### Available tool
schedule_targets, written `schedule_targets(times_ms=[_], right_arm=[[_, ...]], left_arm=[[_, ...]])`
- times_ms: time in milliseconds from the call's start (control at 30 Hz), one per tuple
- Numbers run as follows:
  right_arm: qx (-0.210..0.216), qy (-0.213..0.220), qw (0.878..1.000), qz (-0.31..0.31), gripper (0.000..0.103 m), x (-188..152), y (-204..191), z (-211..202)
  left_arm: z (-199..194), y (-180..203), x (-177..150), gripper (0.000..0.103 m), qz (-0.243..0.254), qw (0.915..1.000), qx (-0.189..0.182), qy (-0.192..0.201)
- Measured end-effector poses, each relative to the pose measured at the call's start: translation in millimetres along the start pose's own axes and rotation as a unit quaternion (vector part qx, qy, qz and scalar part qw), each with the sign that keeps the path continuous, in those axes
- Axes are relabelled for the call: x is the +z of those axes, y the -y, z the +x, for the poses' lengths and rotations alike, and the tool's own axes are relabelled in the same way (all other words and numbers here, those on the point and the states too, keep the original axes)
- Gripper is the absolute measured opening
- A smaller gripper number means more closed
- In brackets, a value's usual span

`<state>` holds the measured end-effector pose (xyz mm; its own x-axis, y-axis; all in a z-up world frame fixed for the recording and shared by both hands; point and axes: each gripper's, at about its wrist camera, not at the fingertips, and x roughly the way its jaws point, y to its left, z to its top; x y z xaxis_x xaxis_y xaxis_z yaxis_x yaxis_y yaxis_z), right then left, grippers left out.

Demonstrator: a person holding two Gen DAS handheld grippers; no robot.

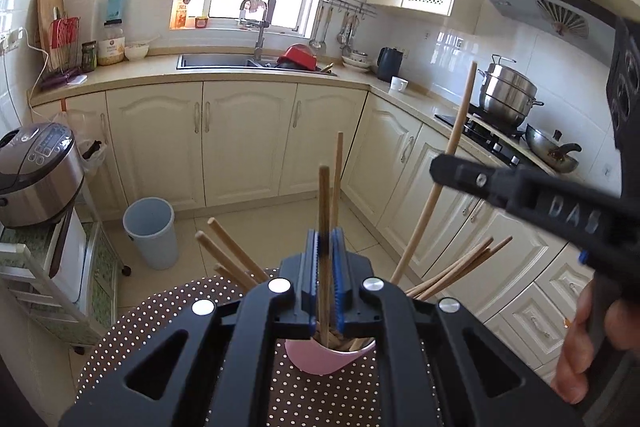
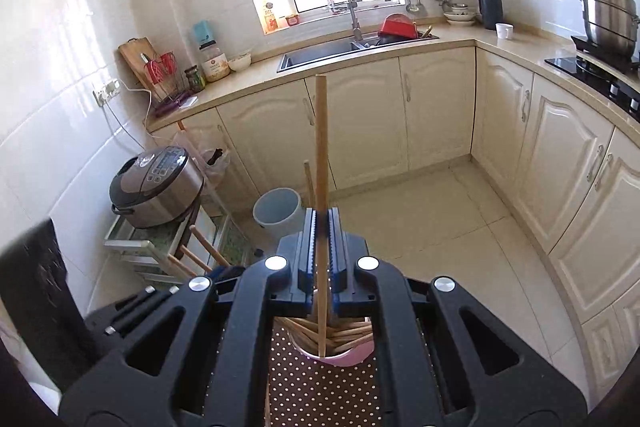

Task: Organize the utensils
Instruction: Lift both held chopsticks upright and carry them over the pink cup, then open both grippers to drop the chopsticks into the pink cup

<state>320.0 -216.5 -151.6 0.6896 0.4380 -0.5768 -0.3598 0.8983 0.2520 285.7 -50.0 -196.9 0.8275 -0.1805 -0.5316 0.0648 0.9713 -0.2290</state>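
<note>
Over on the left, the left gripper (image 1: 325,247) is pinching one upright chopstick (image 1: 323,195), its lower end down in the pink cup (image 1: 320,359) on the dotted tablecloth (image 1: 160,315) with other chopsticks. To the right, the right gripper (image 2: 320,227) pinches a second chopstick (image 2: 321,147) in that cup.

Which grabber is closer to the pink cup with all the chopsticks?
Left, I think. The left gripper sits right above the pink cup, pinching a chopstick standing in it. The right gripper holds its chopstick higher, off to the cup's right.
</note>
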Motion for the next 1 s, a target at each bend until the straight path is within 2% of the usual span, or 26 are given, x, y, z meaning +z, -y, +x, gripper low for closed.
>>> schedule_targets(times_ms=[67,300,367,633,1000], right_arm=[[-0.002,-0.006,1.000,0.000,0.006,-4.5,-1.4,2.4],[-0.004,-0.022,1.000,-0.003,0.006,-15.7,-8.0,2.0],[-0.006,-0.026,1.000,-0.005,0.006,-21.1,-10.2,1.4],[-0.021,-0.049,0.999,-0.009,0.007,-43.5,-18.0,7.1],[-0.040,-0.097,0.995,-0.006,0.007,-73.3,-18.3,33.7]], left_arm=[[-4.5,-2.5,0.3,0.020,-0.004,1.0000,0.002,0.002],[-21.6,-4.3,2.0,0.022,-0.007,0.9999,0.005,0.007],[-27.8,-2.8,1.9,0.027,-0.003,0.9999,0.011,0.011],[-40.0,-5.7,-2.0,0.029,0.020,0.9986,0.049,-0.002],[-50.4,-20.6,-9.8,0.033,0.029,0.9965,0.075,-0.022]])
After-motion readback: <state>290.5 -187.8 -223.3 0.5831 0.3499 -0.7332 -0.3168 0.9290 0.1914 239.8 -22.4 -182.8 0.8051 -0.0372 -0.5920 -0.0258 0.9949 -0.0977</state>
